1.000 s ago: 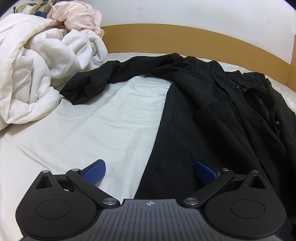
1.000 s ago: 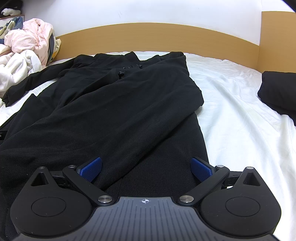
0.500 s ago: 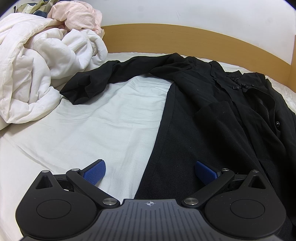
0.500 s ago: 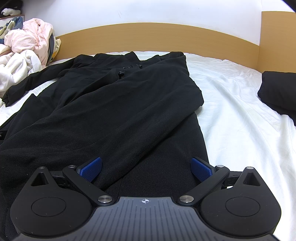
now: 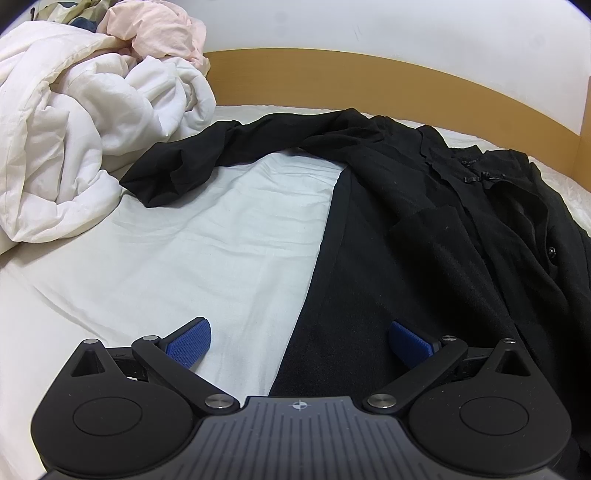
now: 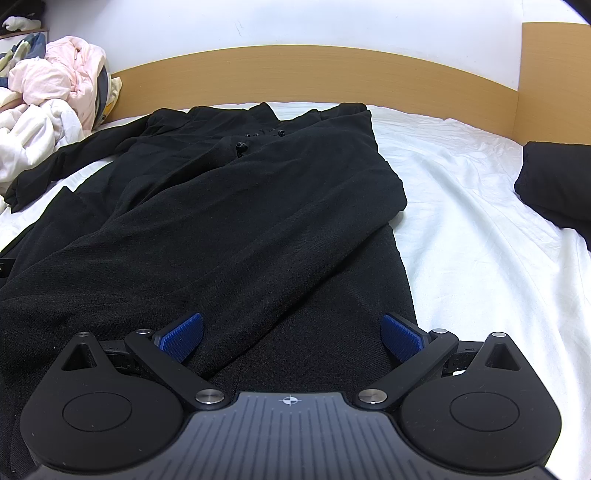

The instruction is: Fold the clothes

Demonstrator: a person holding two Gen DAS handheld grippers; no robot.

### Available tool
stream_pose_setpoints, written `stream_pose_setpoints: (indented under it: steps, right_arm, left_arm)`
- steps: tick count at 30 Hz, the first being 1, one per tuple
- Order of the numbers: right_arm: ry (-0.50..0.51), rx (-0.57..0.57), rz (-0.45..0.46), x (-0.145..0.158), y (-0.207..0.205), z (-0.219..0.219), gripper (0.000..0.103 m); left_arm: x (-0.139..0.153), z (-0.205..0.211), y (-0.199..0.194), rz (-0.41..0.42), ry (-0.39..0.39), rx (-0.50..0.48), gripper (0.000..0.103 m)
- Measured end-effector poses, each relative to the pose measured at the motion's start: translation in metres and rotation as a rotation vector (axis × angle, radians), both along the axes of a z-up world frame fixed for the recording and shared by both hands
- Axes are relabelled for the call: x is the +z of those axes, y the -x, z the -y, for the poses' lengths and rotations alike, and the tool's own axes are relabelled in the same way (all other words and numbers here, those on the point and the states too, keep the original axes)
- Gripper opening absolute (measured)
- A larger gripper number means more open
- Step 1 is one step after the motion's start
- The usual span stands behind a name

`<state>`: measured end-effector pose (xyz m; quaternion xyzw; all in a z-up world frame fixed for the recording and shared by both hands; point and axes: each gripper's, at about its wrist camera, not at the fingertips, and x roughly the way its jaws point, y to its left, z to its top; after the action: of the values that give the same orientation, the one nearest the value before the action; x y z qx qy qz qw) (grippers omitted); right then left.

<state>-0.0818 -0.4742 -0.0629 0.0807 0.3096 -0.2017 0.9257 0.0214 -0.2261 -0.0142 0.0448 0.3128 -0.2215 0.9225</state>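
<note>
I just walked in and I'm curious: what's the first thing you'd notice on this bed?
A big black garment lies spread down the middle of the white sheet, one sleeve stretched toward a heap of white bedding at the left. Both grippers, left gripper and right gripper, sit open at its near edge.

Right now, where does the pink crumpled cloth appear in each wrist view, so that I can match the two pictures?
Left wrist view: the pink crumpled cloth is at the top left, on top of the white bedding pile.
Right wrist view: the pink crumpled cloth is at the upper left edge, above the same white pile.
Shared landmark: the curved wooden headboard runs behind the black garment in both views.
</note>
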Motion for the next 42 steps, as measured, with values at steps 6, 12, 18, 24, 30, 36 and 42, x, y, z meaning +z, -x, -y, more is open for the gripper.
stream_pose_setpoints:
  steps: [6, 12, 18, 24, 30, 36, 42]
  right_arm:
    - [0.000, 0.000, 0.000, 0.0003, -0.0001, -0.0001, 0.103]
    - [0.000, 0.000, -0.001, 0.0004, -0.0001, -0.0003, 0.103]
    - [0.001, -0.001, -0.001, 0.0003, -0.0004, -0.0009, 0.103]
    - [0.001, 0.000, -0.001, 0.0006, 0.0002, 0.0000, 0.103]
    - [0.000, 0.001, 0.000, 0.0001, 0.0013, 0.0000, 0.103]
    - [0.000, 0.000, -0.001, -0.0004, 0.0014, -0.0006, 0.103]
    - [0.001, 0.000, -0.001, -0.0004, 0.0012, -0.0015, 0.103]
  left_arm:
    - [-0.0001, 0.0009, 0.0004, 0.001, -0.004, 0.001, 0.102]
    - [-0.0002, 0.0012, 0.0005, 0.001, -0.005, 0.003, 0.102]
    - [0.0000, 0.0004, 0.0005, -0.001, 0.001, 0.003, 0.102]
    - [-0.0002, 0.0001, 0.0001, -0.002, 0.008, 0.004, 0.102]
    - [-0.0006, 0.0000, -0.0003, 0.000, 0.005, 0.004, 0.102]
    - [-0.0004, -0.0003, -0.0007, -0.001, 0.009, 0.004, 0.102]
    - [-0.0008, -0.0005, -0.0011, 0.000, 0.004, 0.003, 0.102]
